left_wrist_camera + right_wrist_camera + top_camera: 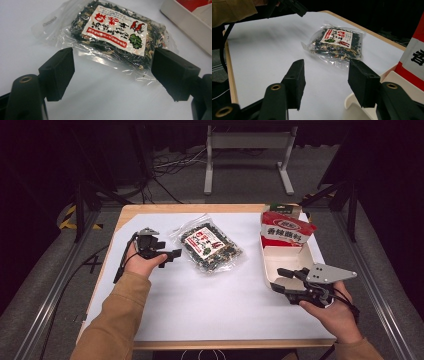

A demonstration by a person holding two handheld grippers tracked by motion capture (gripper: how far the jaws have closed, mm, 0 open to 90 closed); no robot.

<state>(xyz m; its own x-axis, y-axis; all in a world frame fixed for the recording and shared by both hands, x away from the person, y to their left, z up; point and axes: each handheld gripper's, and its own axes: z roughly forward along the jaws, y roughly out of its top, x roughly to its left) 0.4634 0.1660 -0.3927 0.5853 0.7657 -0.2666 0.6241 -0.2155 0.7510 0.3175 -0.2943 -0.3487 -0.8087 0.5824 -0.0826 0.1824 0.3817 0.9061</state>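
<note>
Since lying flat on the white paper sheet (200, 305), between the two hands and left of the white rectangular tray (267, 270), hard to get under: clear crinkly plastic bag of dark dried greens with a red-and-white label (207, 247) (112, 32) (337, 42). Left black two-jaw gripper (172, 256) (112, 72) just beside its near edge, jaws spread wide, nothing between them. Right black two-jaw gripper (279, 280) (325, 80) at the tray's near corner, likewise spread and empty, well apart from the bag. Likely trouble: pinching only the slack transparent margin, then slipping or tearing under the weight of the contents. Also possible: pushing the bag across the smooth sheet instead of catching it, or dragging the sheet along. Further on, clipping the upright red-and-white packet (285, 232) in the tray and tipping it over.
</note>
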